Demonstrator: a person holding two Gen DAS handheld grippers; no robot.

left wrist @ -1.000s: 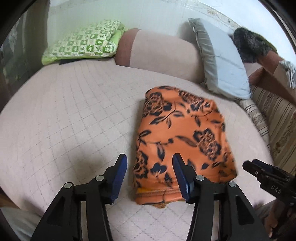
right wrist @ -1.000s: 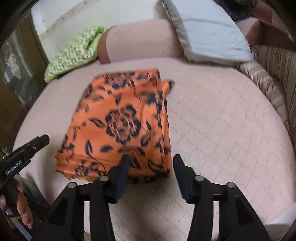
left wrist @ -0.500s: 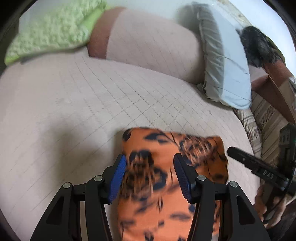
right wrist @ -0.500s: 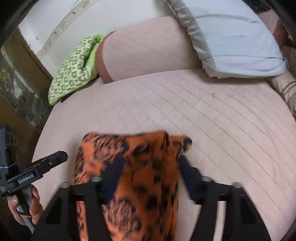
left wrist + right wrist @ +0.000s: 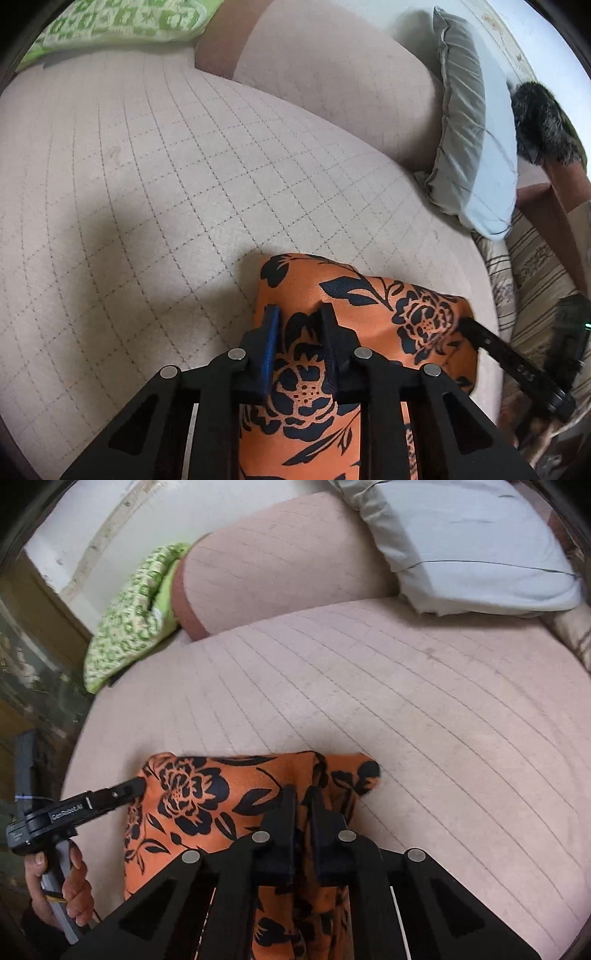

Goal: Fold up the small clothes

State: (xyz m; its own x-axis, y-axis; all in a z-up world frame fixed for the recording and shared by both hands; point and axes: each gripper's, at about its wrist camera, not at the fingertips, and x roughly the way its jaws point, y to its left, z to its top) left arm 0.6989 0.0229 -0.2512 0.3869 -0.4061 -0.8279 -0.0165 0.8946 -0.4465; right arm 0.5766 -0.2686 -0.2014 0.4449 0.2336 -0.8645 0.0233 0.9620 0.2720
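While the orange floral garment lies part-folded on the quilted bed, both far corners are engaged: the left gripper is closing on the cloth between its jaws, the right gripper is pinched tight on it; judged midway, with a further fold outstanding

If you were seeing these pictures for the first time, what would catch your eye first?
The orange cloth with black flowers stands out, lying at the near edge of the pale quilted bed. Both grippers are on it: the right gripper is shut on the cloth, while the left gripper is closing with cloth between its fingers. A green patterned pillow and a grey pillow lie at the far end.
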